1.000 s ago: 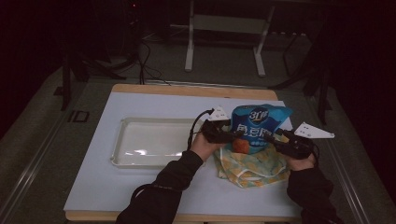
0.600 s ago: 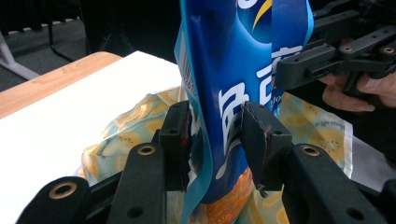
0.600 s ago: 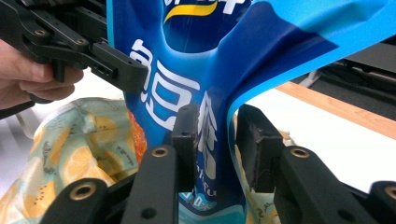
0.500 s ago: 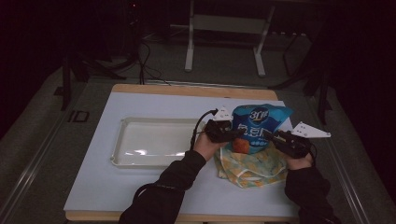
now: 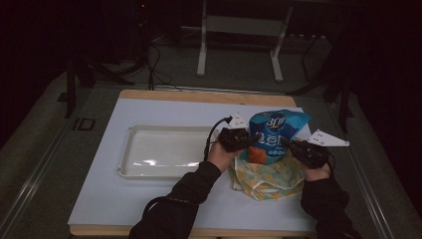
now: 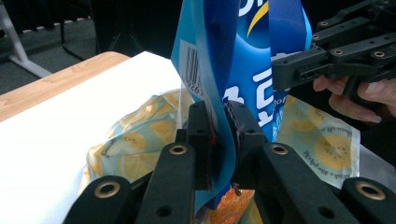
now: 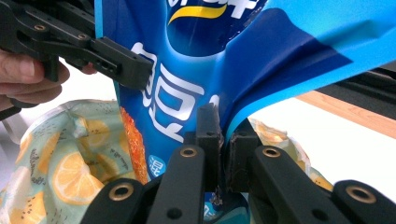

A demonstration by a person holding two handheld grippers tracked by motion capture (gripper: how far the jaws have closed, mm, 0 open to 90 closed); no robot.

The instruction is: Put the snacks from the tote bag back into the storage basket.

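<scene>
Blue snack bag (image 5: 274,133) stands upright over a lemon-print cloth bag (image 5: 266,174), which lies on the white table (image 5: 99,199) just right of the clear tray (image 5: 164,152). Left gripper (image 6: 217,135) is clamped on the snack bag's left edge, the film pinched flat between its jaws. Right gripper (image 7: 223,140) is closed on the bag's right edge, the film creasing upward from its pads (image 7: 208,123). Both hold it above the cloth bag.
</scene>
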